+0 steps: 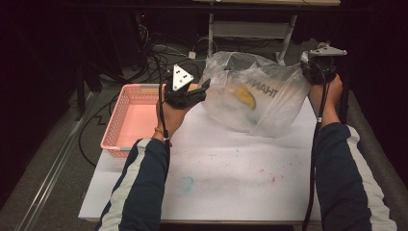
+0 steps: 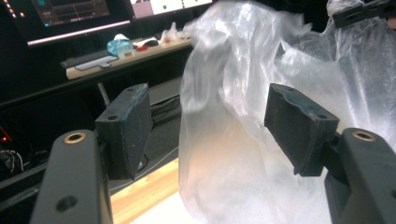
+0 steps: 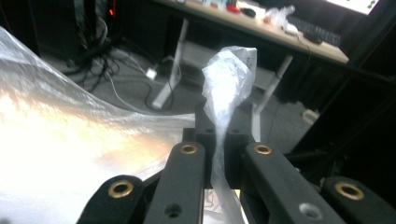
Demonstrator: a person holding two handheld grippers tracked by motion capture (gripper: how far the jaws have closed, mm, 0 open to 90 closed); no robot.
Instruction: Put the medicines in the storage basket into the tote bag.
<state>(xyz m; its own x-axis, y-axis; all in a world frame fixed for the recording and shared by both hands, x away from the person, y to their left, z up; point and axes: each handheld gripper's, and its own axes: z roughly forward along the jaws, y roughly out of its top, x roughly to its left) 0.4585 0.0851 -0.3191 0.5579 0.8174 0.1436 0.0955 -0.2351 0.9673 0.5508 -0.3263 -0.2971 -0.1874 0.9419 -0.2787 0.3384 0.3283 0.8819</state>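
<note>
A clear plastic bag (image 1: pixel 260 101) with printed letters stands puffed up at the back of the white table (image 1: pixel 231 168), and something yellow (image 1: pixel 244 96) shows through it. My right gripper (image 1: pixel 308 72) holds the bag's right top corner. In the right gripper view its jaws (image 3: pixel 219 140) are shut on a twisted strip of the bag (image 3: pixel 229 74). My left gripper (image 1: pixel 204 89) is at the bag's left edge. In the left gripper view it (image 2: pixel 210 126) is open, with a fold of the bag (image 2: pixel 243 93) between the pads (image 2: pixel 126 126) and neither pad pressing on it.
A pink mesh basket (image 1: pixel 126 122) sits at the table's left edge, just left of my left hand. Cables (image 1: pixel 159 53) lie on the floor behind the table, near a desk's legs (image 1: pixel 250 29). The near part of the table has faint colour stains (image 1: pixel 186 183).
</note>
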